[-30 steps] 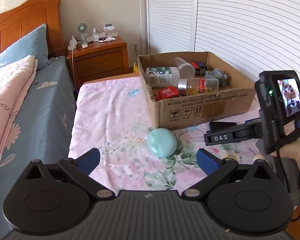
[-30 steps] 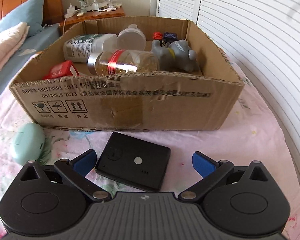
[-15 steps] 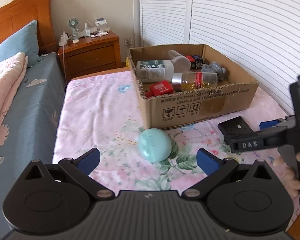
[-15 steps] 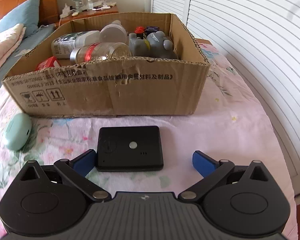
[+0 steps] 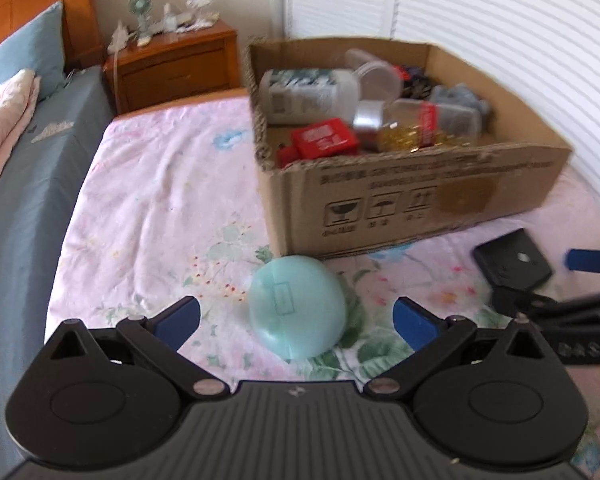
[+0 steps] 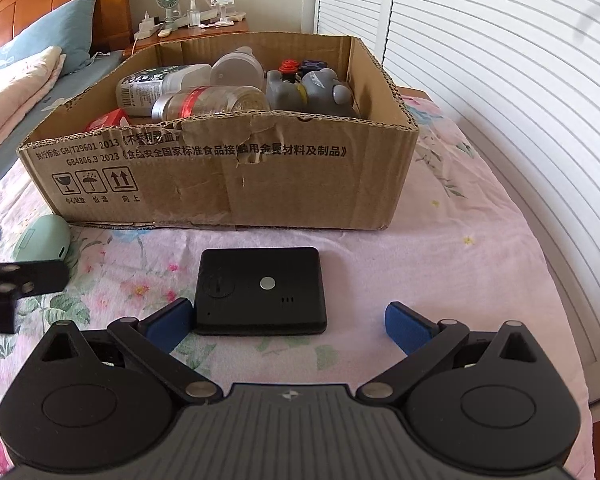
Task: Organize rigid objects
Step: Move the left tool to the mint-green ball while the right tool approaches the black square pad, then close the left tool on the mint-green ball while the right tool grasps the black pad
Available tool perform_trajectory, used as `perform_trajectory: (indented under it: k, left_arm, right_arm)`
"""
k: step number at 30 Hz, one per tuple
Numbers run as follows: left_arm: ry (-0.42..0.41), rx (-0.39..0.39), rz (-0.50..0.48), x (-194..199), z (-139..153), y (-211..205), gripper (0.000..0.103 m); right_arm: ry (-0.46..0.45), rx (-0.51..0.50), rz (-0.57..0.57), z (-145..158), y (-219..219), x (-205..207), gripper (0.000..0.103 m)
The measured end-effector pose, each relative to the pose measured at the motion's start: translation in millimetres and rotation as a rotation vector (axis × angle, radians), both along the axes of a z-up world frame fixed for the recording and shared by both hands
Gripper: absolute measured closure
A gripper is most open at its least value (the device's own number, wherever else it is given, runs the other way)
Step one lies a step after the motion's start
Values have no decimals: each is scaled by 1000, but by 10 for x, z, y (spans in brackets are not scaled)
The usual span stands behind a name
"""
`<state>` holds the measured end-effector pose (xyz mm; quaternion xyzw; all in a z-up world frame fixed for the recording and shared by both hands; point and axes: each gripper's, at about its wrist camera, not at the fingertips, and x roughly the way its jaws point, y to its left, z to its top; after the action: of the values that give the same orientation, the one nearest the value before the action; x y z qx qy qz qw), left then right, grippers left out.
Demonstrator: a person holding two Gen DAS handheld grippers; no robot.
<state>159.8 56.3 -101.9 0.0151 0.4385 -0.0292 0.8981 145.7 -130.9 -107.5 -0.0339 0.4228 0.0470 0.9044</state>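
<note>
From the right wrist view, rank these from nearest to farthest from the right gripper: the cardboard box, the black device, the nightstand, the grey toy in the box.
Measured from the right gripper:
1. Black device, on the bedspread, right at the left fingertip.
2. Cardboard box, its front wall just behind the device.
3. Grey toy, inside the box, rear right.
4. Nightstand, beyond the box, against the wall.

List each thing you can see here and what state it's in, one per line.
left claw: open, around the mint case, not gripping.
right claw: open, holding nothing.
mint case: closed, lying on the bedspread.
black device: lying flat, outside the box.
cardboard box: open-topped, partly filled.
clear jar: capped, on its side in the box.
</note>
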Motion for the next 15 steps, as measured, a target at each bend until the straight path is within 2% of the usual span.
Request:
perform_trajectory:
  k: [5,12,15]
  left_arm:
    - [27,-1,34,47,-89,52,1]
    - [6,-10,87,-21,-100,187,1]
    - [-4,-17,94,-45,-88,155,8]
  right_arm:
    - [0,0,9,-1,-7,-5,0]
    - [-1,-2,25,-2,-11,-9,0]
    - [-6,-2,26,-9,-11,-16,0]
